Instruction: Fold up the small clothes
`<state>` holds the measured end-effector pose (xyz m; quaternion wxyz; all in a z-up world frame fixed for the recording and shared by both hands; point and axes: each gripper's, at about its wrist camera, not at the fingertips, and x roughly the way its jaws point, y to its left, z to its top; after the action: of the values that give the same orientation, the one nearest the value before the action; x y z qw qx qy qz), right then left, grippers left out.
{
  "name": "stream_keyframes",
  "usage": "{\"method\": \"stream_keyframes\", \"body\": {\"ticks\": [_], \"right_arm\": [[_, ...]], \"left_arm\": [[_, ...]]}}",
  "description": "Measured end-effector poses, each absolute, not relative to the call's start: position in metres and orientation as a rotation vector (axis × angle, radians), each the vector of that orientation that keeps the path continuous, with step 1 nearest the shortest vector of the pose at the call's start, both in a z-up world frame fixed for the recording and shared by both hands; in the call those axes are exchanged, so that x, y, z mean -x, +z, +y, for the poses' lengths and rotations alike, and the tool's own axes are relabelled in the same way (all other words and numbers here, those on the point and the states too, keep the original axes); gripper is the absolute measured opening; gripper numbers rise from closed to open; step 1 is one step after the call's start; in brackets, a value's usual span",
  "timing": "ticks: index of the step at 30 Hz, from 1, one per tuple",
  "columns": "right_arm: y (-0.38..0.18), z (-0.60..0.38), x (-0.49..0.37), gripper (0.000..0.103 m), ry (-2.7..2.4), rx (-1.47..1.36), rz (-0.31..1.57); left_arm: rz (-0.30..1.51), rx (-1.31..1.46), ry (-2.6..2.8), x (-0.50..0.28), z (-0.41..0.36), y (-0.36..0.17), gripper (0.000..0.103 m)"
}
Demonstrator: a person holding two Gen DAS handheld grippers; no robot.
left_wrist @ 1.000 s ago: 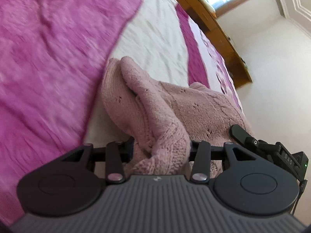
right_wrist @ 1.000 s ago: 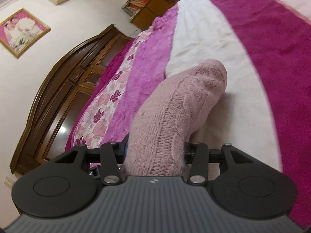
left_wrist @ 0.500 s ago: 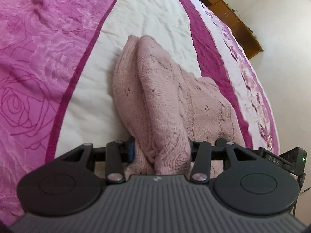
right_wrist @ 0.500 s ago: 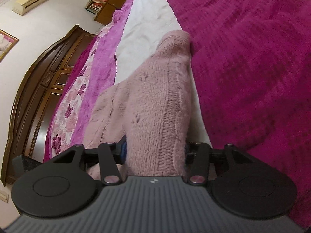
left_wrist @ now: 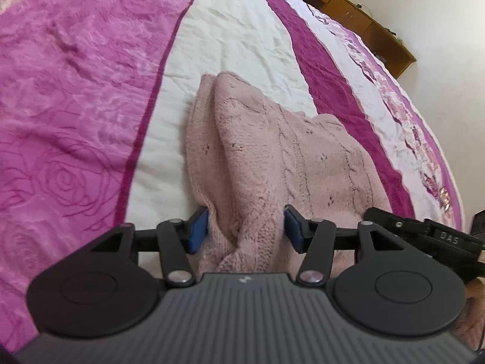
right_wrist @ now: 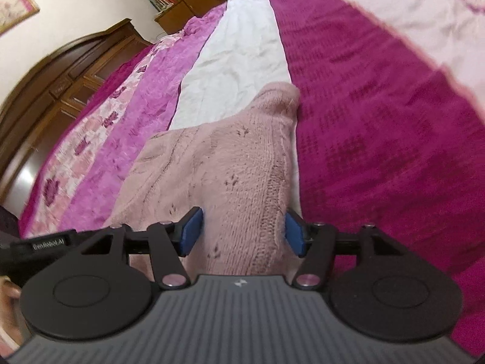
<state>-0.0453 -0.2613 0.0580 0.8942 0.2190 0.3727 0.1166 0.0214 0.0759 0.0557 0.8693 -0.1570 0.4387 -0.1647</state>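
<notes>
The dusty-pink cable-knit sweater (left_wrist: 291,157) lies on the white stripe of the magenta-and-white bedspread (left_wrist: 91,97), already doubled over, its long axis running straight away from both of your grippers toward the rounded fold at the far end (right_wrist: 279,97). Its near edge bunches up between the blue pads of the left gripper (left_wrist: 245,232), and a thick knit ridge sits the same way inside the right gripper (right_wrist: 242,232). Both pairs of fingers are spreading apart right now; the wool is between them, but the pads look to be slackening rather than pinching. Neither hand is nearer: each sits at its own near corner, so your next move likely pulls straight back off the sweater.
</notes>
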Motion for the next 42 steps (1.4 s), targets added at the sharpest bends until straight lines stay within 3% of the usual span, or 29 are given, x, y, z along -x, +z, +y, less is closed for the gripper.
{"method": "stream_keyframes", "body": {"ticks": [14,24,26,28,29,42], "right_arm": [[0.039,-0.247,0.061,0.066,0.201,-0.364,0.748],[0.057,-0.236,0.101,0.079,0.165,-0.291,0.675],[0.058,-0.232,0.110,0.082,0.156,-0.275,0.664],[0.058,-0.228,0.117,0.085,0.154,-0.261,0.667],[0.057,-0.226,0.119,0.087,0.154,-0.252,0.671],[0.030,-0.207,0.130,0.093,0.133,-0.170,0.731]], "left_arm": [[0.881,0.206,-0.233,-0.007,0.071,0.047,0.062],[0.854,0.117,-0.208,0.031,0.055,0.064,0.060],[0.853,0.101,-0.210,0.039,0.048,0.064,0.063],[0.843,0.088,-0.193,0.046,0.042,0.063,0.075],[0.832,0.076,-0.180,0.050,0.039,0.061,0.075],[0.906,0.029,-0.122,0.065,0.021,0.029,0.076]]}}
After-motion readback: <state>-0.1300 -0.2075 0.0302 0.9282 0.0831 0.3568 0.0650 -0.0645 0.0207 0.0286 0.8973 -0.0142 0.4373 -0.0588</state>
